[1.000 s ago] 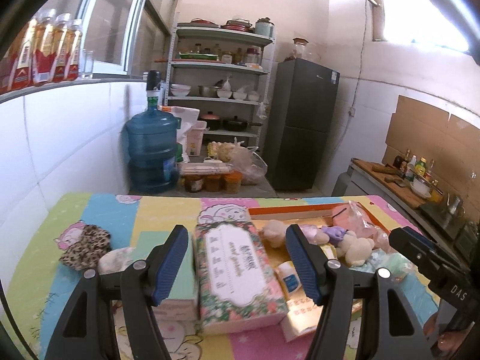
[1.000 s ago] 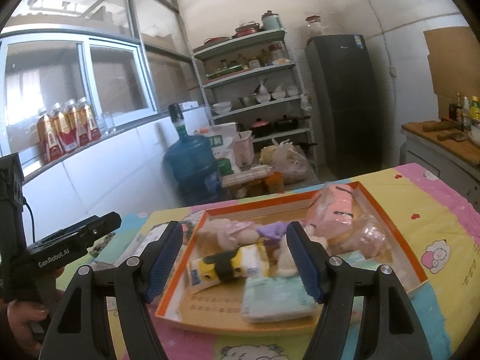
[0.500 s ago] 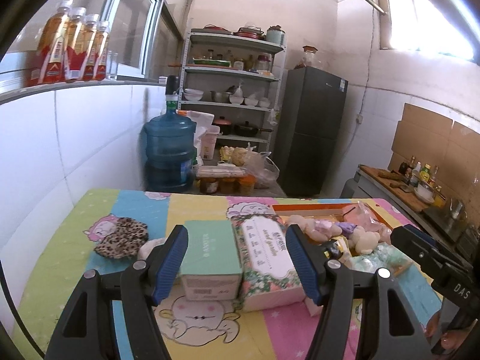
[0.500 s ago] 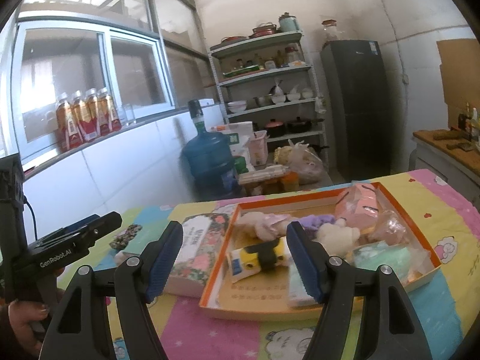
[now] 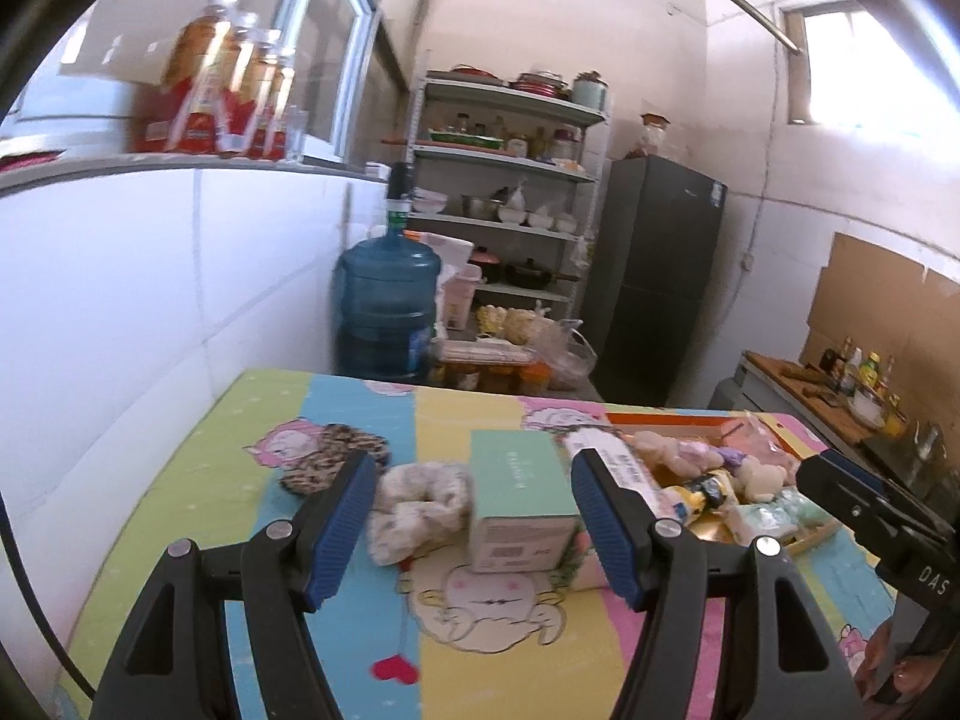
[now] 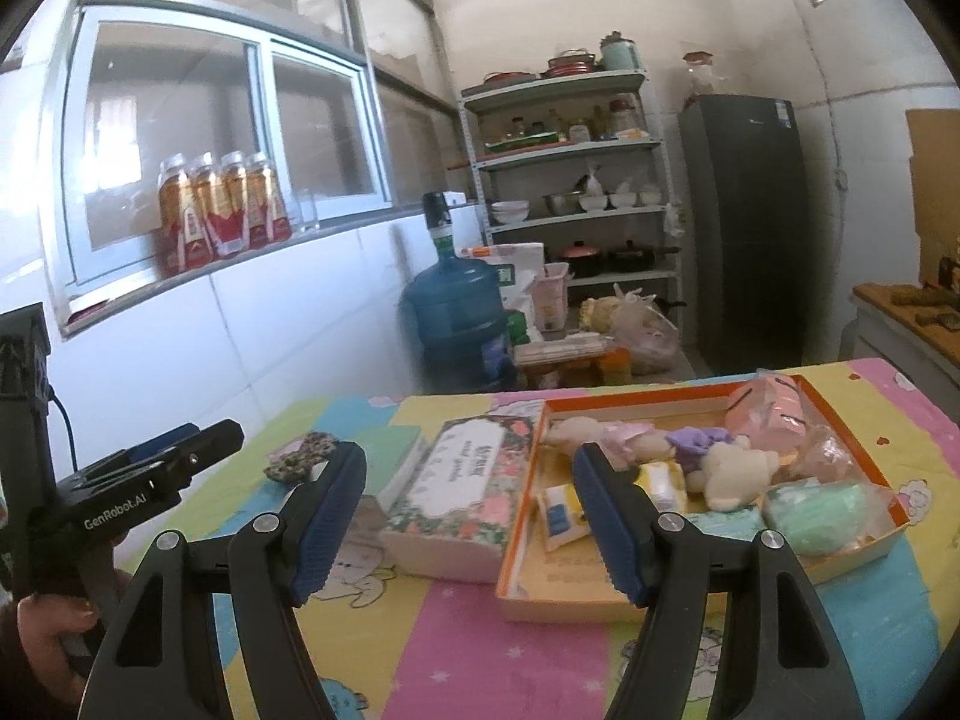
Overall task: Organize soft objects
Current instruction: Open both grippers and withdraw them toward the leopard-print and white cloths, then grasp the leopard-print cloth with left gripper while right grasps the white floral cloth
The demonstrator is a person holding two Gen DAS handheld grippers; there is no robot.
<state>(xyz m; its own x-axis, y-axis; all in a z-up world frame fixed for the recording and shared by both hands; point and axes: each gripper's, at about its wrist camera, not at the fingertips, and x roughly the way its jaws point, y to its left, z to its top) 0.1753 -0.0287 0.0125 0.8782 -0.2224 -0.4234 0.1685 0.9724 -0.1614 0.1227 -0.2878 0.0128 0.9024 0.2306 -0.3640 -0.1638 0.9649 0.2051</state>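
An orange-rimmed tray [image 6: 672,402] on the cartoon tablecloth holds plush toys [image 6: 729,471], a pink packet [image 6: 771,417], a green bag [image 6: 822,516] and small packets. Left of it lies a floral tissue box [image 6: 462,486], then a mint box [image 5: 519,480], a white scrunchie [image 5: 417,501] and a leopard scrunchie [image 5: 333,462]. My left gripper [image 5: 474,522] hangs open and empty, short of the mint box and white scrunchie. My right gripper [image 6: 471,519] is open and empty too, in front of the tissue box and the tray's near left corner.
A white tiled wall [image 5: 120,312] runs along the table's left side, with drink bottles [image 6: 219,210] on its ledge. Behind the table stand a blue water jug [image 5: 384,306], a shelf rack [image 5: 504,192], a dark fridge [image 6: 750,228] and a counter [image 5: 804,378] at the right.
Both grippers have drawn back from the table's objects, which now look smaller and farther. The left view has swung left, bringing the white and leopard scrunchies into the middle. Jaws stayed the same width.
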